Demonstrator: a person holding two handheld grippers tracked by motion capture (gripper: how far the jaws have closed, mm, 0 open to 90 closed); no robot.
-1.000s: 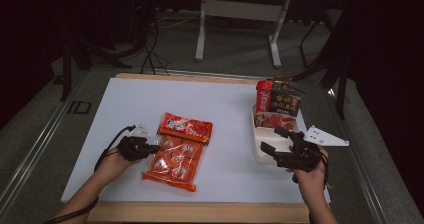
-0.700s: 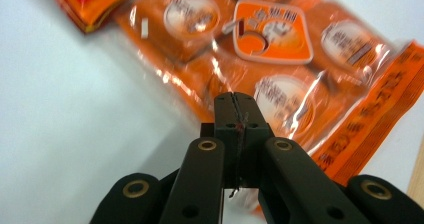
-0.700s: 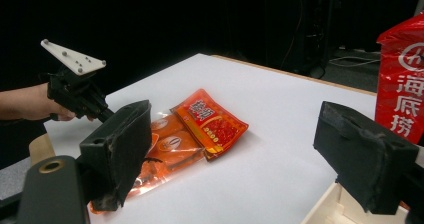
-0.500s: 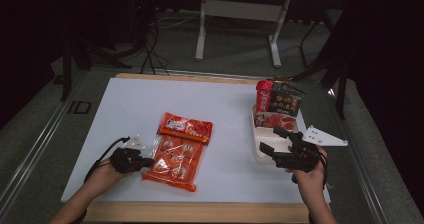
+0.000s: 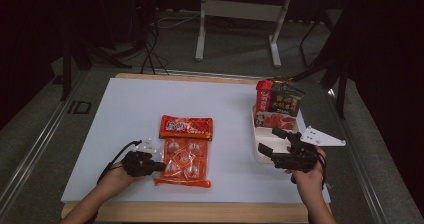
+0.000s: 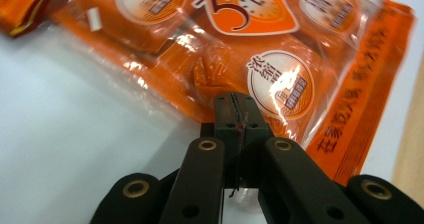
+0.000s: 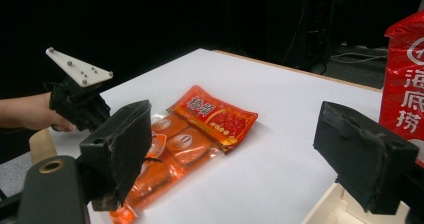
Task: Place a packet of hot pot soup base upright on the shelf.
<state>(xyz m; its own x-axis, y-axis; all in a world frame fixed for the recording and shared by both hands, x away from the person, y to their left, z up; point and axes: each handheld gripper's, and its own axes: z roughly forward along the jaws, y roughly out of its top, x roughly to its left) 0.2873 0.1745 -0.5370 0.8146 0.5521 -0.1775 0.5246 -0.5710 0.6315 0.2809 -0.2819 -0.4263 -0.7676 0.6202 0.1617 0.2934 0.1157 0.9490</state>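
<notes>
Left gripper (image 5: 159,166): its jaws are pressing flat together, and in the left gripper view (image 6: 235,115) the tips are sitting at the clear edge of the orange pouch bag with nothing visibly clamped between them; whether they are touching the film cannot be told.
Orange pouch bag (image 5: 184,161): it is lying flat on the white table top (image 5: 125,114), at about 7 o'clock from the table's middle in the high view, with its long left edge at the left gripper's tips.
Red sachet (image 5: 186,127): it is resting at the bag's 12 o'clock end, touching or slightly overlapping it.
Right gripper (image 5: 275,143): its jaws are standing wide apart and holding nothing, hovering over the near end of the white tray (image 5: 260,149) at about 4 o'clock.
Upright packets (image 5: 277,104): they are standing in the tray's far end, at 12 o'clock from the right gripper.
Risk, sliding: closed tips are likely only pushing the glossy film, so the bag could be skating toward 3 o'clock instead of being picked up.
Risk, sachet: any shove on the bag could be dragging the red sachet along.
Risk, thin pinch: a grip on the film's margin alone could be slipping once the loose inner pouches (image 6: 280,84) sag.
Risk, tray: the right jaws, moving carelessly, could be tipping the tall packets.
</notes>
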